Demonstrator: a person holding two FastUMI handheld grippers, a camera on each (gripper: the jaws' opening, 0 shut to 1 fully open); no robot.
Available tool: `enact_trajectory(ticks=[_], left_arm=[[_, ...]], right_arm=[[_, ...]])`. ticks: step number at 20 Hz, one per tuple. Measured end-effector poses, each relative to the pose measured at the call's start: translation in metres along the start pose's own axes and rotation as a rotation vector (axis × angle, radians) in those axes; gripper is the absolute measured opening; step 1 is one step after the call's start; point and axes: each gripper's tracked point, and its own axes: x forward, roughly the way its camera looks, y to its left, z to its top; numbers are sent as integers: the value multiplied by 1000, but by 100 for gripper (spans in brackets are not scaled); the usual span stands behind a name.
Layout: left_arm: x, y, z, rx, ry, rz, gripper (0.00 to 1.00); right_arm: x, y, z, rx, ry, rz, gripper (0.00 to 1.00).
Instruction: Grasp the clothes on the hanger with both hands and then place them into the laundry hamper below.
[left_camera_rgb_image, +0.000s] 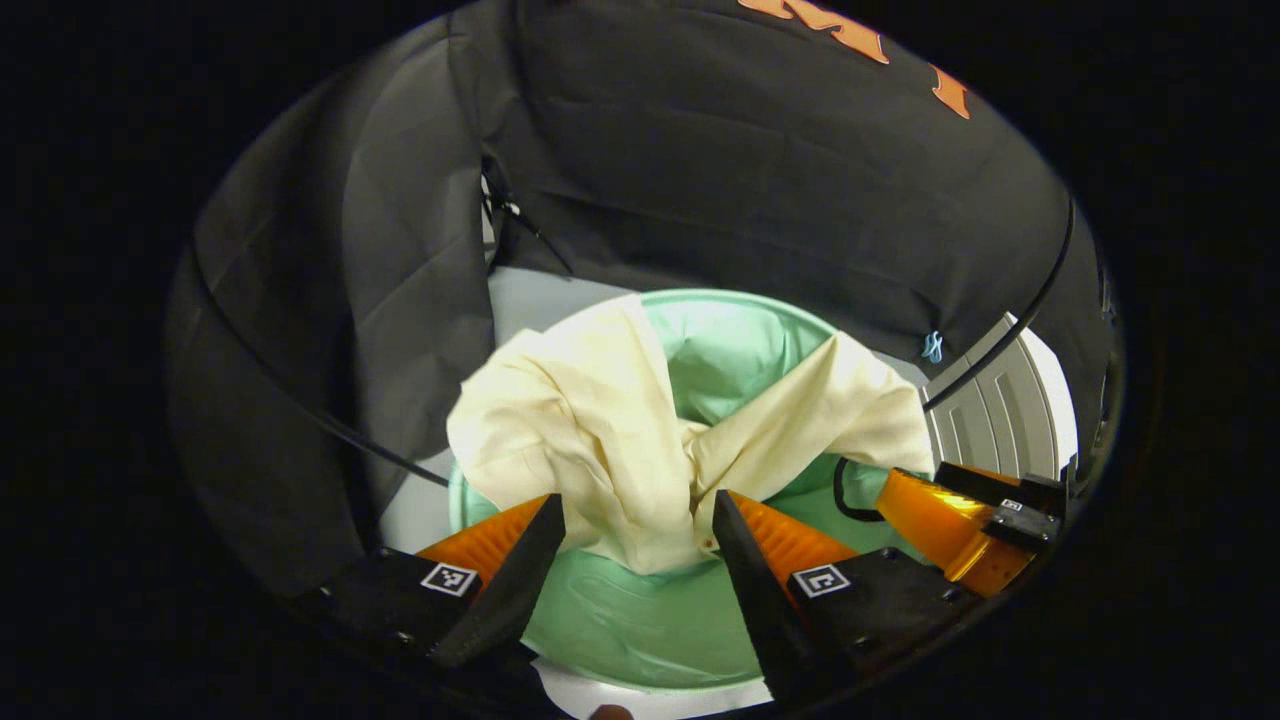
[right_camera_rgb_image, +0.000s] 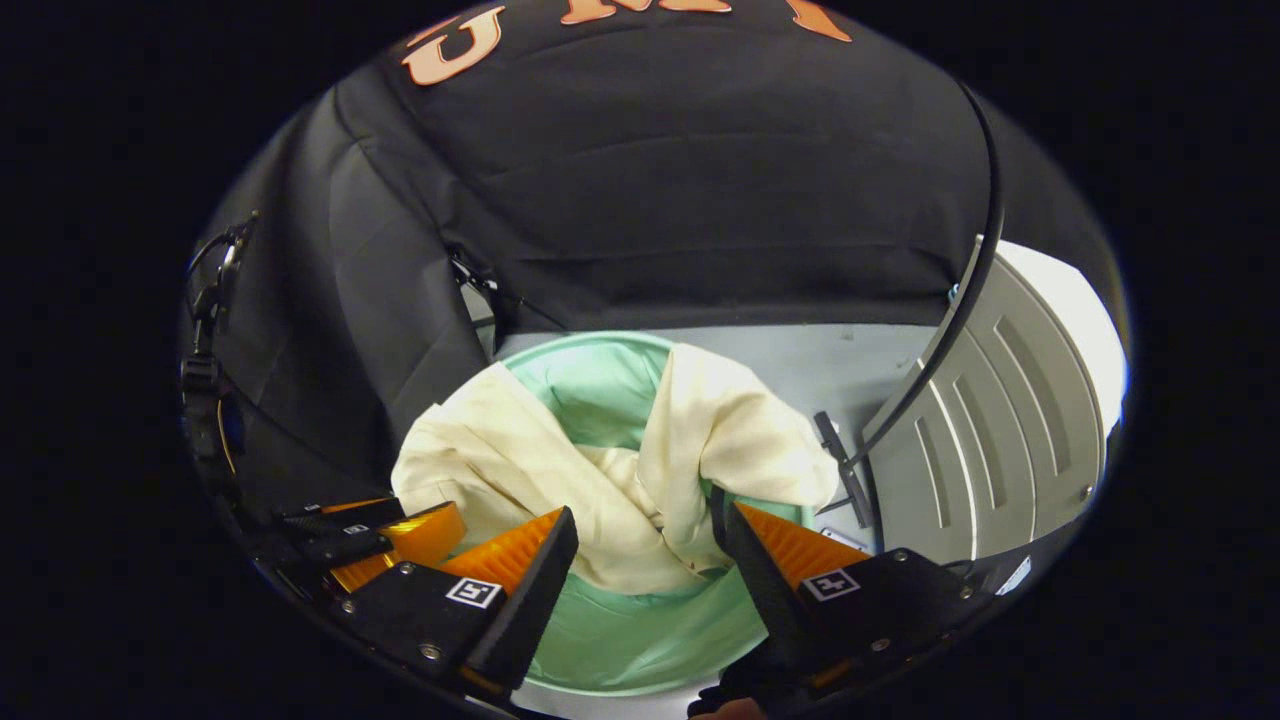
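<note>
A cream garment lies crumpled in the round mint-green hamper, its folds draped over the left and right rims. My left gripper hovers over the hamper's near side, open, nothing between its orange fingers. The right gripper appears at the right of the left gripper view, beside the hamper. In the right gripper view the same garment fills the hamper; my right gripper is open above it and apart from the cloth, and the left gripper sits at lower left.
A grey ribbed panel stands to the right of the hamper. A black cable curves along it, and another cable runs across the left cloth wall. The pale floor shows behind the hamper.
</note>
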Motion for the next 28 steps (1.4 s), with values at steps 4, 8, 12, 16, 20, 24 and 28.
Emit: enact_trajectory(ticks=[4,8,12,16,20,24,28], left_arm=[[-42,-8,45,6,-134,-3,99],[-115,0,102,3,-314,-31,99],[-190,17,146,-2,-485,-56,99],[-268,34,196,13,-685,-36,98],[-331,40,230,21,-813,-46,94],[-403,58,273,29,-953,-28,97],[-461,68,289,50,-1045,0,100]], right_arm=[[-40,6,43,23,-99,19,94],[-95,8,96,10,-229,23,95],[-164,12,150,-28,-360,14,94],[-230,12,200,-77,-482,-15,94],[-304,15,257,-125,-630,-25,94],[-369,17,295,-151,-731,-32,94],[-418,16,327,-194,-815,-66,94]])
